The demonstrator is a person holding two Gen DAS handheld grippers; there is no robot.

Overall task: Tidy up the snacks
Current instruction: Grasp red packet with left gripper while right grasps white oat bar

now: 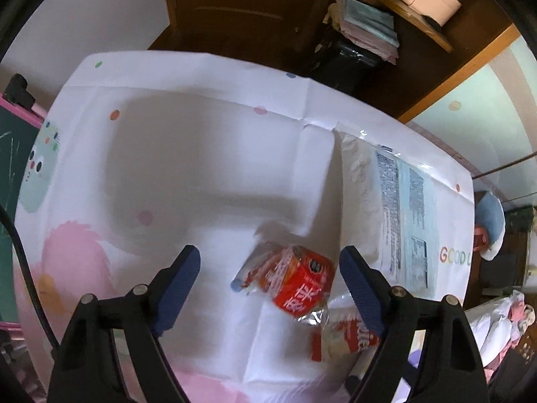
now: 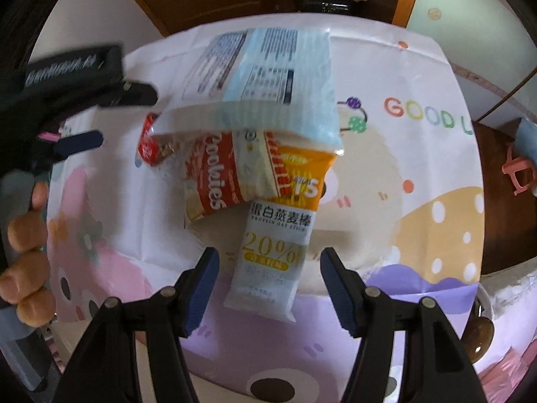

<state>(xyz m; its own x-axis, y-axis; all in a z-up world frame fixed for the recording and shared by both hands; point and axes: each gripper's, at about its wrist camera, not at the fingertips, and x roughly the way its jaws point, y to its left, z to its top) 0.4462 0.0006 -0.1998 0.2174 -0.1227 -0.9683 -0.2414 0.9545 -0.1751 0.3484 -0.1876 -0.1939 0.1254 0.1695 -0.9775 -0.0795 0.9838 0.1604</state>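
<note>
Snack packets lie in a loose pile on the patterned tablecloth (image 2: 402, 134). A small red packet (image 1: 295, 283) lies between the fingers of my left gripper (image 1: 270, 268), which is open above it. Beside it are a red-and-white cookies packet (image 1: 349, 336) and a large pale-blue bag (image 1: 399, 215). In the right wrist view the blue bag (image 2: 268, 77) lies over the cookies packet (image 2: 214, 181) and an orange packet (image 2: 302, 174). A white oat-stick packet (image 2: 272, 258) lies between the fingers of my open right gripper (image 2: 268, 275). The left gripper (image 2: 80, 124) shows at the left, held by a hand.
The tablecloth (image 1: 201, 168) covers a table whose far edge meets a dark wooden door (image 1: 241, 6). A stack of folded cloth (image 1: 365, 27) sits on a black bin beyond the table. A pink object (image 2: 518, 171) hangs off the right side.
</note>
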